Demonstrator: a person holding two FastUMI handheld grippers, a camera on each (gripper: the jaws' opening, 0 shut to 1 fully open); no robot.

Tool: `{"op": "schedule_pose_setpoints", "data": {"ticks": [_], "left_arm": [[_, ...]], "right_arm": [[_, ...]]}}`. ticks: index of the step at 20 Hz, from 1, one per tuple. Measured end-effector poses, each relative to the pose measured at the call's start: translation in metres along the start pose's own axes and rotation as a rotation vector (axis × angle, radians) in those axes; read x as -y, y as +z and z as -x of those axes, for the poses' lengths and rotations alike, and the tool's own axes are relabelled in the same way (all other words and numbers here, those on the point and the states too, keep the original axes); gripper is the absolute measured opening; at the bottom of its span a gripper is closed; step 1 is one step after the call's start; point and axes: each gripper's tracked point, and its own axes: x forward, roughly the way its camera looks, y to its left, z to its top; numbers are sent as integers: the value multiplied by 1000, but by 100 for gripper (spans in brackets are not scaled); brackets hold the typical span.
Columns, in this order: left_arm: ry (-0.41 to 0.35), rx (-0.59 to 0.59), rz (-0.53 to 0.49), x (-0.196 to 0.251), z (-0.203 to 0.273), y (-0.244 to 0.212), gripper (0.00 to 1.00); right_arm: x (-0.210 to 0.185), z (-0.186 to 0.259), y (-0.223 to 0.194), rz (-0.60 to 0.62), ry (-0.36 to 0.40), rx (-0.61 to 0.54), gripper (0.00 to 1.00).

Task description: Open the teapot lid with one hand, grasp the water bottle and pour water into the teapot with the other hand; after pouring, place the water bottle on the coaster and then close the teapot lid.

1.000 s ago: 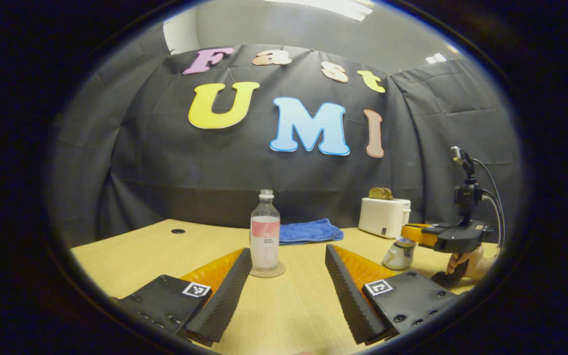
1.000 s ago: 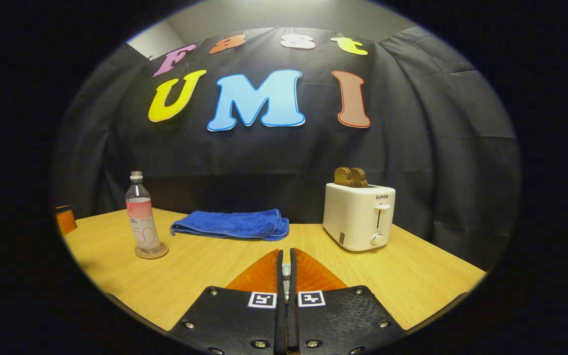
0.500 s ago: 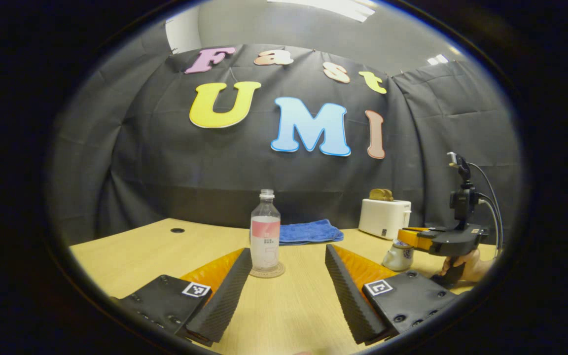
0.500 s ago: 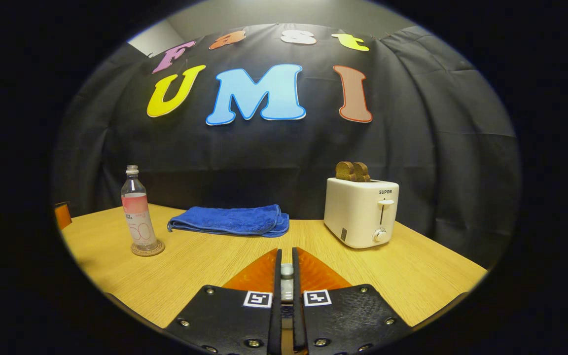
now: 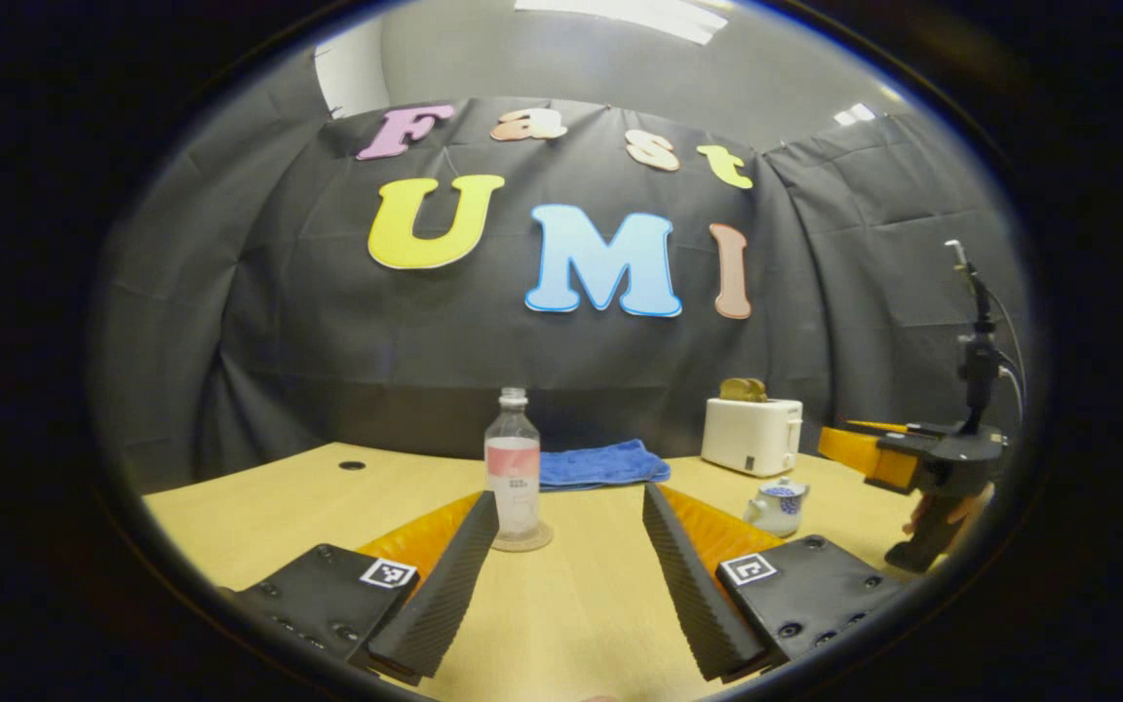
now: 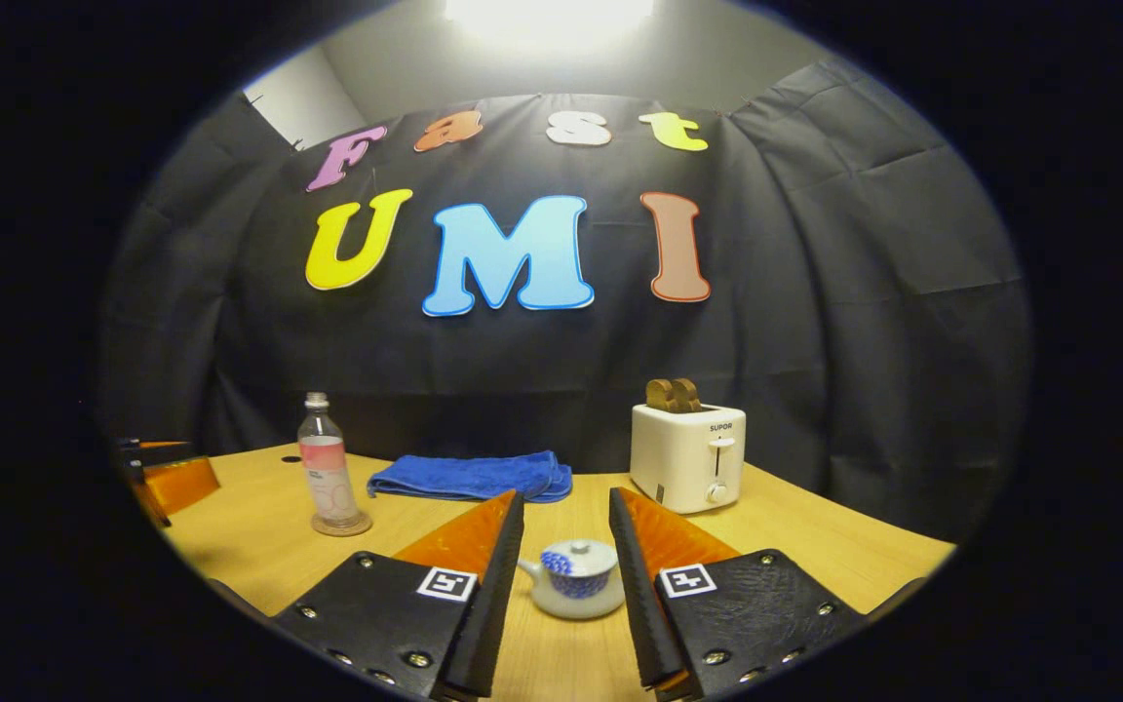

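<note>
The clear water bottle with a pink label stands upright on a round coaster. My left gripper is open just short of it, apart from it. The small white teapot with blue pattern sits on the table with its lid on. My right gripper is open, and the teapot shows between its fingers without being touched. Off to the left in the right gripper view are the bottle and the left gripper. The left gripper view has the teapot with the right gripper lifted beside it.
A folded blue towel lies at the back of the wooden table. A white toaster with two slices of bread stands back right. A hand holds the right gripper's grip. A small cable hole is at the table's far left.
My right gripper has gone from shut to open and pulled back and up; the teapot now shows between its fingers, lid on. My left gripper stays open near the bottle.
</note>
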Motion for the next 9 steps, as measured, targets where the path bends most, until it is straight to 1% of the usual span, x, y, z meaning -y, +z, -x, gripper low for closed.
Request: {"op": "schedule_pose_setpoints", "data": {"ticks": [1, 2, 3, 5, 7, 8, 9], "left_arm": [[-7, -11, 5, 12, 1, -5, 100], [-17, -29, 3, 32, 4, -14, 100], [-8, -20, -1, 41, 11, -14, 100], [11, -8, -2, 48, 20, -13, 100], [39, 0, -20, 48, 27, -14, 100], [54, -4, -26, 45, 30, -18, 100], [62, -16, -19, 45, 31, -23, 100]], "right_arm": [[-8, 19, -6, 10, -8, -4, 57], [-21, 36, -11, 37, -1, -6, 72], [-30, 47, -16, 63, 3, -11, 80], [-39, 57, -25, 65, 12, -27, 84], [-44, 62, -29, 45, 14, -32, 85], [-41, 61, -36, 41, -1, -46, 85], [-40, 59, -40, 10, -4, -74, 85]]}}
